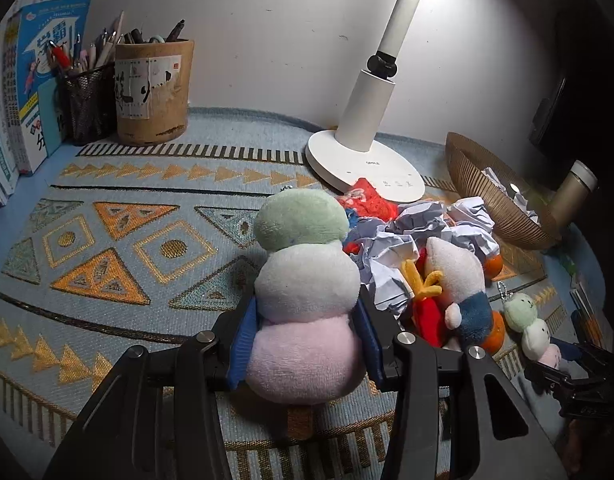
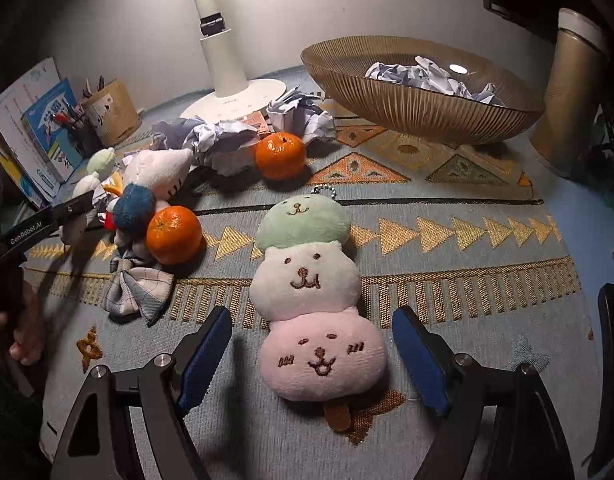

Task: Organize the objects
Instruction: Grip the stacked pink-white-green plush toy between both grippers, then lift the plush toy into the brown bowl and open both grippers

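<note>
Two three-ball dango plushes are in play, each stacked green, white and pink on a brown stick. My left gripper (image 1: 303, 344) is shut on the pink ball of the first dango plush (image 1: 303, 280), which stands upright with its back to the camera. The second dango plush (image 2: 307, 284) lies face up on the patterned mat (image 2: 467, 260). My right gripper (image 2: 311, 320) is open, with a blue pad on each side of its pink ball and a clear gap on both sides. From the left wrist view, this second dango plush (image 1: 527, 320) shows small at the far right.
A pile sits between the grippers: crumpled paper (image 2: 215, 140), two tangerines (image 2: 281, 156) (image 2: 173, 234), a white and blue plush (image 2: 155, 176) and a checked bow (image 2: 135, 284). Behind stand a white lamp (image 2: 235, 96), a ribbed bowl (image 2: 419, 100) holding paper, pen holders (image 1: 153, 92) and books (image 1: 31, 92).
</note>
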A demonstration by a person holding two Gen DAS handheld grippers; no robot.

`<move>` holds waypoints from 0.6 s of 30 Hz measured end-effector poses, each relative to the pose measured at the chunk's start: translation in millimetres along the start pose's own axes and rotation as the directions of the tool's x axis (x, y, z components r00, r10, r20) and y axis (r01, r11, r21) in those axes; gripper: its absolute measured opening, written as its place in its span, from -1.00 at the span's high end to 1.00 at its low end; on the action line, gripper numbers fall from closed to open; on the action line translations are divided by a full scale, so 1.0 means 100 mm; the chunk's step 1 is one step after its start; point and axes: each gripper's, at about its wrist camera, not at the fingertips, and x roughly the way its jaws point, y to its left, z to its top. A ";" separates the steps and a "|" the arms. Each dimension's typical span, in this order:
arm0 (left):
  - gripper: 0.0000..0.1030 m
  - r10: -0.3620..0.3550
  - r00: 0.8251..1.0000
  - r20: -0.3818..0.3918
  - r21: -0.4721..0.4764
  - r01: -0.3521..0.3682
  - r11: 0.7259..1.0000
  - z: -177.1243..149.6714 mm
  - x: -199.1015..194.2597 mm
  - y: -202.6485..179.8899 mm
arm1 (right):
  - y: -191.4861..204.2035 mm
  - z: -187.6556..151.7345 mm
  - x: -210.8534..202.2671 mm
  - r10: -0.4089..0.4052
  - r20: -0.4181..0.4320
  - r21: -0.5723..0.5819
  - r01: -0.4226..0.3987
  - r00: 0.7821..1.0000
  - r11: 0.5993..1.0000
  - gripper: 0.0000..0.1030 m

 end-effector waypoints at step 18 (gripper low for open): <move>0.17 -0.138 0.987 0.085 0.118 0.127 0.985 0.92 -0.31 -0.87 | -0.61 0.77 -0.83 -0.034 0.268 0.160 -0.010 0.963 0.987 0.00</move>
